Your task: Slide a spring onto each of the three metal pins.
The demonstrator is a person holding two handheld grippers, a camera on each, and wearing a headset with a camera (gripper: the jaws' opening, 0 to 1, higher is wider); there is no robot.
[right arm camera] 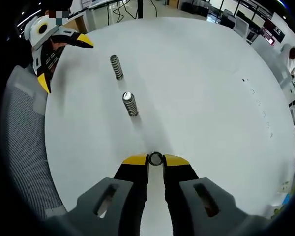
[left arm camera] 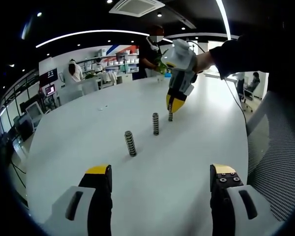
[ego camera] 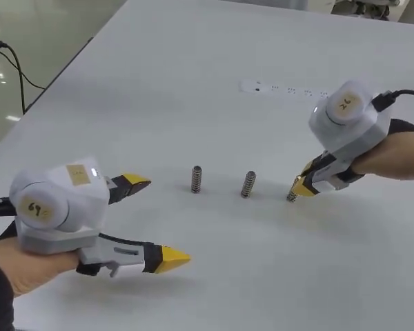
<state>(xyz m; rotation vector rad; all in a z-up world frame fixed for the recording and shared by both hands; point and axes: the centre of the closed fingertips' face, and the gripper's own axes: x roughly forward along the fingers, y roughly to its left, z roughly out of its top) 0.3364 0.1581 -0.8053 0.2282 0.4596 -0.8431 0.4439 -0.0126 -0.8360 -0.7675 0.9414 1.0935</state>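
Note:
Two springs stand upright on pins on the white table: one (ego camera: pixel 196 179) (left arm camera: pixel 131 143) (right arm camera: pixel 117 66) and another (ego camera: pixel 248 184) (left arm camera: pixel 156 123) (right arm camera: pixel 130 103) to its right. A third spring (ego camera: pixel 292 196) (left arm camera: pixel 170 113) (right arm camera: pixel 156 159) stands at the right end of the row, pinched between the yellow tips of my right gripper (ego camera: pixel 300 187) (right arm camera: pixel 156 160), which is shut on it. Whether a pin is inside it is hidden. My left gripper (ego camera: pixel 154 221) (left arm camera: pixel 161 172) hovers open at the near left, apart from the row.
A white power strip (ego camera: pixel 283 88) lies flat at the back of the table. The table's left edge (ego camera: pixel 62 72) runs diagonally, with a black cable (ego camera: pixel 17 65) beyond it. People stand at benches far behind the table in the left gripper view.

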